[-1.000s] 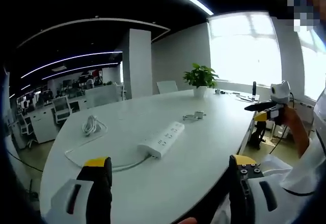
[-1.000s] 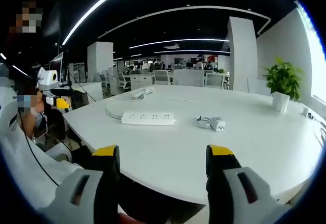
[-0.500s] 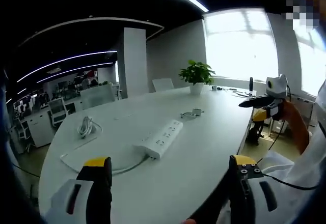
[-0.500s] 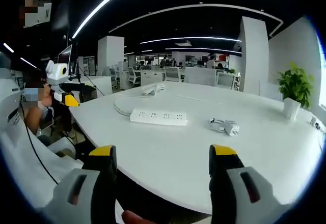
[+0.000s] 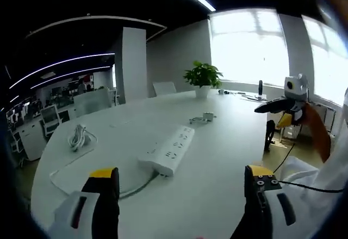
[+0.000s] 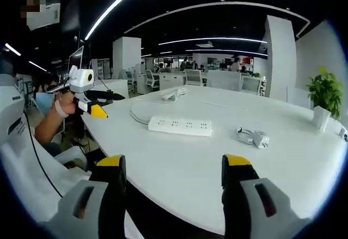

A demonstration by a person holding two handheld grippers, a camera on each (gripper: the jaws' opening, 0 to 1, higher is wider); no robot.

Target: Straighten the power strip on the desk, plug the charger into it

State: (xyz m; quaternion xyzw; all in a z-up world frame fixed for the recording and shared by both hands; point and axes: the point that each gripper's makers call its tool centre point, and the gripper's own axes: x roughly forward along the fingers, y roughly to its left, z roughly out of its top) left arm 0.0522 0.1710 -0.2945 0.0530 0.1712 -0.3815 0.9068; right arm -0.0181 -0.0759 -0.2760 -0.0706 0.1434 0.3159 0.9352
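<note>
Left gripper view sits nearer the power strip (image 5: 167,153) than before, both tongs wide, perhaps over the white office counter (image 5: 217,157).

1. Potted plant (image 5: 202,77) at far end of the white table (image 5: 228,157), by bright windows (image 5: 247,46).
2. Coiled white cable (image 5: 78,138) lying on the tabletop, left side.
3. White pillar (image 6: 281,57); office chairs (image 6: 193,77) and desks behind it.
4. Ceiling light strips (image 6: 212,39) overhead.
</note>
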